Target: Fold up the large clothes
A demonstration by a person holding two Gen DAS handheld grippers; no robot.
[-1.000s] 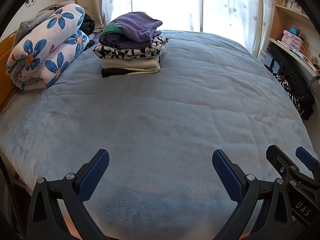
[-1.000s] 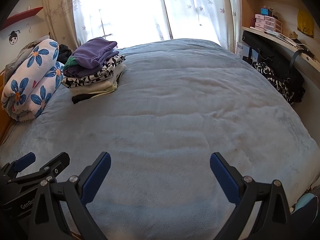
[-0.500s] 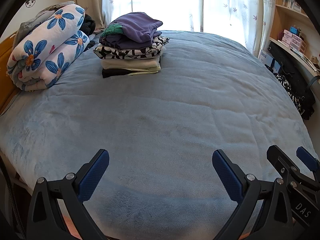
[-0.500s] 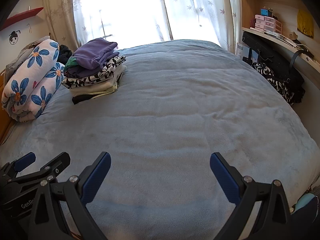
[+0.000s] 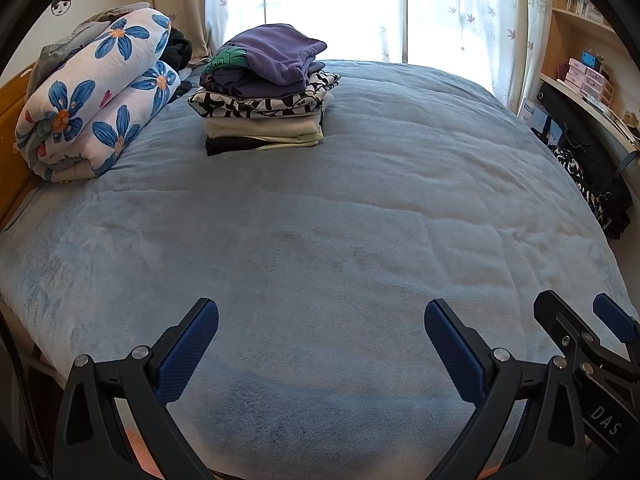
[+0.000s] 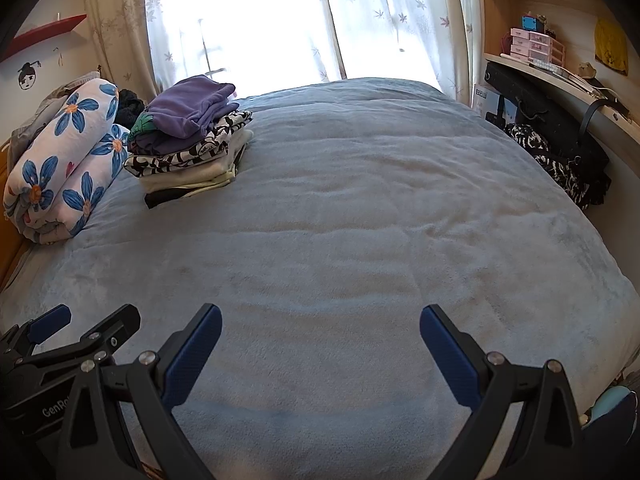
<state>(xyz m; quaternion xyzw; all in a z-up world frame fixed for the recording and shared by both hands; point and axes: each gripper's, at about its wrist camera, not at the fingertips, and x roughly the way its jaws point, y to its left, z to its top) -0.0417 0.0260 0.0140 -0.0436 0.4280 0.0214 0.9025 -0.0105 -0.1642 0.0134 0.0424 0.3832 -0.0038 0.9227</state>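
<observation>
A stack of folded clothes (image 5: 264, 96), purple on top, black-and-white patterned, cream and black below, sits at the far left of the blue bed cover (image 5: 340, 208); it also shows in the right wrist view (image 6: 188, 140). My left gripper (image 5: 320, 320) is open and empty above the bed's near edge. My right gripper (image 6: 320, 326) is open and empty beside it. The right gripper shows in the left wrist view (image 5: 584, 320), the left gripper in the right wrist view (image 6: 86, 322).
A rolled white quilt with blue flowers (image 5: 88, 100) lies along the left headboard side. A desk and shelves (image 6: 560, 80) with a black-and-white garment (image 6: 560, 164) hanging stand right of the bed. Curtained window (image 6: 280, 20) behind.
Both cameras have shifted very slightly; the folded stack sits marginally lower in view. Both grippers stay open and empty.
</observation>
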